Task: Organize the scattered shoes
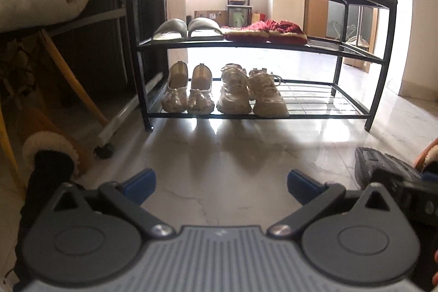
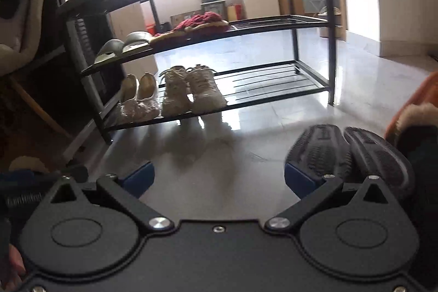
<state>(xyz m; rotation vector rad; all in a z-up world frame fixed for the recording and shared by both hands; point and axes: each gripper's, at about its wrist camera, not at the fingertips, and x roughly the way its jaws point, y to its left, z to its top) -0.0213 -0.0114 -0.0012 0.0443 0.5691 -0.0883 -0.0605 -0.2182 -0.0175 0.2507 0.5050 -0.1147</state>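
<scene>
While the shoe rack (image 1: 257, 45) stands part filled against the bright doorway, one pair remains off it: two dark shoes (image 2: 353, 155) lying on the tiled floor (image 1: 219, 155) with ribbed soles turned toward the camera, just right of the right gripper (image 2: 219, 177) and touching one another.

Item, dark pair. Rubbery treaded soles, apparently stiff enough to hold shape; uppers hidden from both views. Judged light and not fragile. Best hold is likely at the heel collar or along the sole edge, where the tread should resist slipping; pinching both shoes at once looks doubtful for fingers of this span.

Item, rack contents, upper shelf: grey slippers (image 1: 189, 29) at the left end, red knitted slippers (image 1: 265, 32) beside them, touching; right end bare.

Item, rack contents, lower shelf: pale flats (image 1: 189, 89) at the left, cream lace-up trainers (image 1: 251, 92) next to them, toes outward; wire grid to their right unoccupied, and judged the natural berth for the dark pair.

Item, grippers. Left gripper (image 1: 221, 182): fingers spread wide, nothing between them, hovering over bare floor facing the rack. Right gripper: fingers likewise parted and empty, its right blue pad near the closer dark sole, though whether touching cannot be told.

Item, surroundings. Wooden chair leg (image 1: 74, 78) and a castor (image 1: 104, 151) left of the rack; a fleece-cuffed sleeve (image 2: 416, 114) at the right edge.
</scene>
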